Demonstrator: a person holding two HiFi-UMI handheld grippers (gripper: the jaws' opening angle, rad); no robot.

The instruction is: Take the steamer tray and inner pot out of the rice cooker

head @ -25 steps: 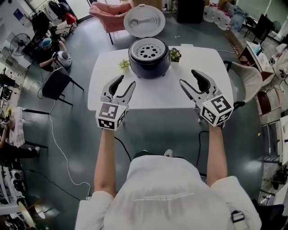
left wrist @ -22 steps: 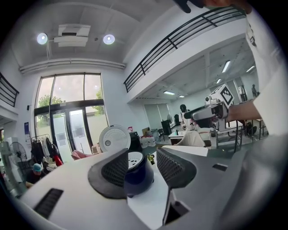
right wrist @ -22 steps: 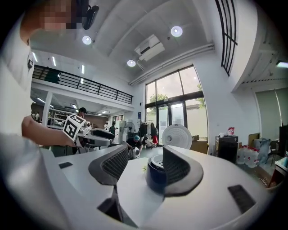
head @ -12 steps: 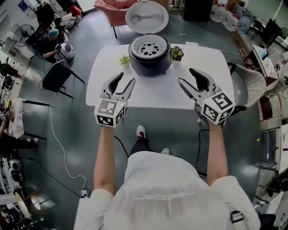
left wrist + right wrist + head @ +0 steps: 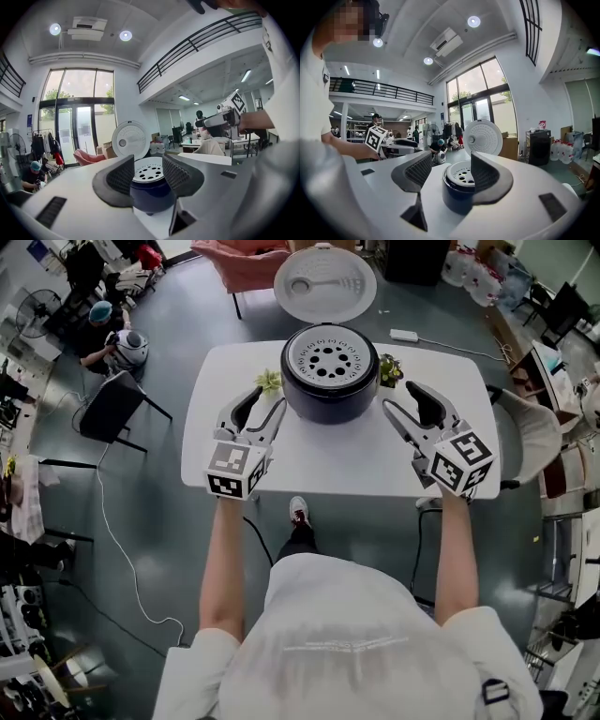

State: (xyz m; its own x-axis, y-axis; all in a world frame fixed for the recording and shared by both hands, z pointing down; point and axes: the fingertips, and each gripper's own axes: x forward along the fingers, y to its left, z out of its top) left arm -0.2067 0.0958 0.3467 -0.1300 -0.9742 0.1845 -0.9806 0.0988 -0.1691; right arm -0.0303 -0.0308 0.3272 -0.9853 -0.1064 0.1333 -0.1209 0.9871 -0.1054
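A dark blue rice cooker (image 5: pixel 330 388) stands at the far middle of the white table (image 5: pixel 309 451), its round white lid (image 5: pixel 324 284) swung up behind it. In its mouth sits the white steamer tray (image 5: pixel 329 359), pierced with holes; the inner pot under it is hidden. My left gripper (image 5: pixel 254 413) hovers just left of the cooker, jaws open and empty, having just closed a little. My right gripper (image 5: pixel 409 407) hovers just right of it, also open and empty. Both gripper views look between their pads at the cooker (image 5: pixel 150 190) (image 5: pixel 459 194) and the tray (image 5: pixel 148 170) (image 5: pixel 462 174).
Two small potted plants (image 5: pixel 269 381) (image 5: pixel 390 368) flank the cooker. A white power adapter (image 5: pixel 404 336) with its cord lies at the table's far right edge. A black chair (image 5: pixel 111 407) stands left of the table, a grey chair (image 5: pixel 525 432) at the right. People sit at the far left (image 5: pixel 112 338).
Both grippers have moved forward over the table and now flank the rice cooker. The person has stepped closer to the table.
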